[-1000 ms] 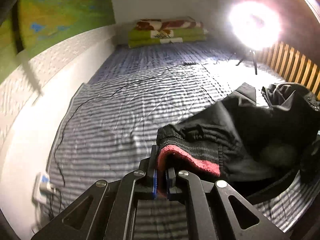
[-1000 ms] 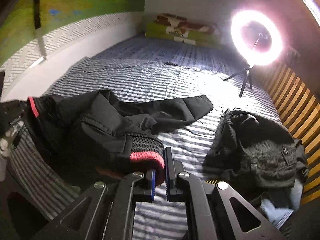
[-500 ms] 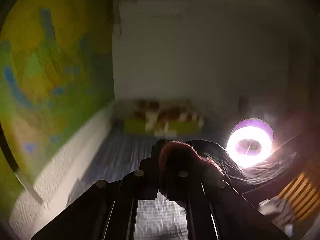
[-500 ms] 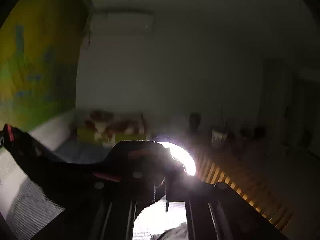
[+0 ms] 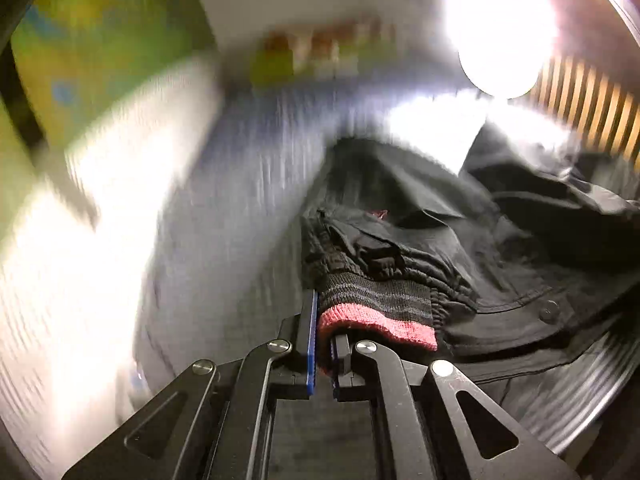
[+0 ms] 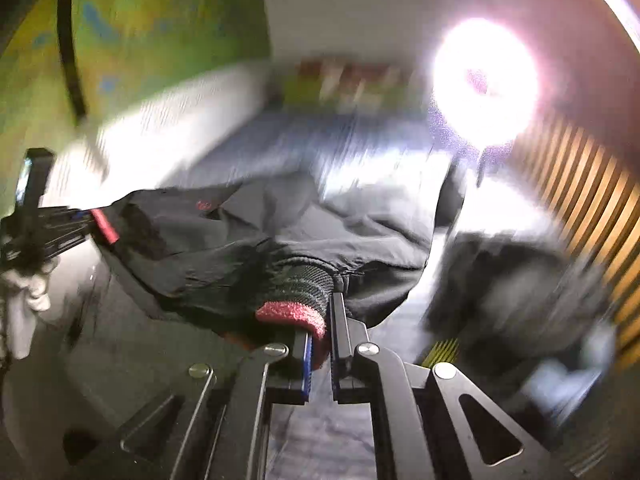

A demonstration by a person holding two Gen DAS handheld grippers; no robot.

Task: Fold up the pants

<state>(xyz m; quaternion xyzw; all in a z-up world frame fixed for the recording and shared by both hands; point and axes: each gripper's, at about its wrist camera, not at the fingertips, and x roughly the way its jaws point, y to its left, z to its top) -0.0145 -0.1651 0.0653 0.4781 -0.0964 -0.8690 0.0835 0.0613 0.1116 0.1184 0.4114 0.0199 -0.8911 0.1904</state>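
Observation:
Black pants [image 5: 420, 216] with a ribbed waistband edged in red [image 5: 376, 316] stretch between both grippers above a striped bed. My left gripper [image 5: 323, 344] is shut on one end of the waistband. My right gripper [image 6: 320, 336] is shut on the other end, its red edge [image 6: 292, 314] bulging over the fingers. In the right wrist view the pants [image 6: 280, 240] spread to the left, where the left gripper [image 6: 60, 224] pinches the far red edge. The legs trail away toward the far side of the bed. Both views are motion-blurred.
A ring light [image 6: 484, 84] glares at the right on a stand. A second dark garment [image 6: 516, 280] lies heaped at the right by a wooden slatted rail [image 6: 592, 184]. Folded bedding [image 5: 316, 56] sits at the bed's far end. A white wall panel [image 5: 100, 200] runs along the left.
Both grippers swung up with the waistband half a second ago, facing the far wall, and have now come back down toward the bed. The pants hang more spread out than one second ago.

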